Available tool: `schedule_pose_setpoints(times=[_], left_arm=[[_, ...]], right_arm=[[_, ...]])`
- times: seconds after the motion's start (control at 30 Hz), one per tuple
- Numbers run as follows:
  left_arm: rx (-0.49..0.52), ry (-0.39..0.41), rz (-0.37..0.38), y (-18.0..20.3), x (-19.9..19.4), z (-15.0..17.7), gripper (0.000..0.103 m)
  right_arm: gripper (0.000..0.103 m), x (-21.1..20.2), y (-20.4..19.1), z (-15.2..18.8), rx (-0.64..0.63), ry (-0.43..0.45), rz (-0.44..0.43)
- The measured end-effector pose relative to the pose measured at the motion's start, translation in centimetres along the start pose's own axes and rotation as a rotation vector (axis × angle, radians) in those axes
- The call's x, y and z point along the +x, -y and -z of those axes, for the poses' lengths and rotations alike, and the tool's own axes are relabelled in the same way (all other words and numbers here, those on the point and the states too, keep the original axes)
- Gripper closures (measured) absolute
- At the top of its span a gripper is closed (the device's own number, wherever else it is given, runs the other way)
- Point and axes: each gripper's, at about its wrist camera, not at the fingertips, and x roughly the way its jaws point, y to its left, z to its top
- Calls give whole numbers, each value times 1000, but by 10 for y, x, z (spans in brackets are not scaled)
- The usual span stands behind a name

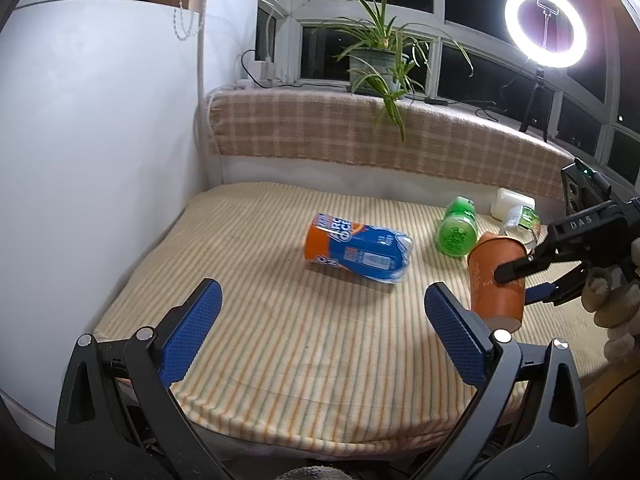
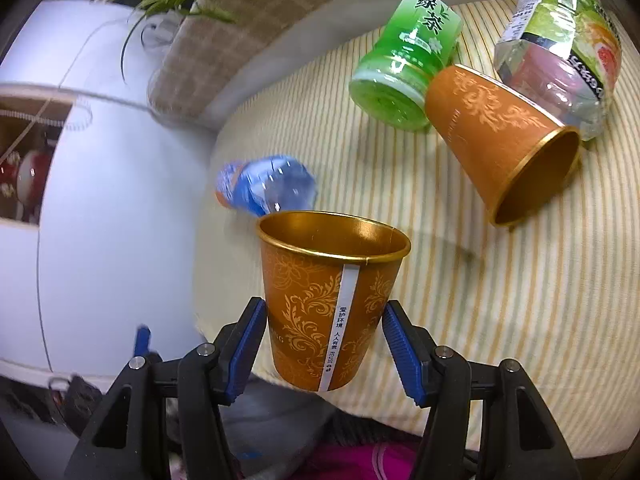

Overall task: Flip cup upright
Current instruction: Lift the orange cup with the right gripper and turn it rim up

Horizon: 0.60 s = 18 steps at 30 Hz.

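An orange paper cup (image 2: pixel 328 300) with gold floral print sits between my right gripper's (image 2: pixel 324 344) blue pads; its open mouth points away from the camera. The gripper is shut on it. In the left wrist view this cup (image 1: pixel 496 280) is held above the striped mat (image 1: pixel 280 320) at the right, rim end lowest, with the right gripper's fingers (image 1: pixel 516 268) clamped on it. A second orange cup (image 2: pixel 504 140) lies on its side on the mat. My left gripper (image 1: pixel 320 312) is open and empty, low over the mat's front.
A blue and orange bottle (image 1: pixel 356 250) lies on its side mid-mat. A green tea bottle (image 1: pixel 458 228) and a clear bottle (image 2: pixel 560 52) lie at the far right. A white cabinet (image 1: pixel 80 160) stands left, a plaid-covered ledge (image 1: pixel 360 136) behind with a plant (image 1: pixel 376 64) and ring light (image 1: pixel 544 26).
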Motion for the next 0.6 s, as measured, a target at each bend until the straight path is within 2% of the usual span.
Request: schedule_pose_setpoints(times=[0.23, 0.37, 0.6], left_arm=[[7, -18, 37, 12, 2, 0, 0], [14, -21, 51, 18, 1, -1, 0], [17, -32, 70, 23, 5, -2, 0]], right_arm=[[40, 14, 4, 2, -65, -56, 105], [39, 23, 4, 0, -99, -29, 158], [36, 26, 8, 4, -129, 38, 176]])
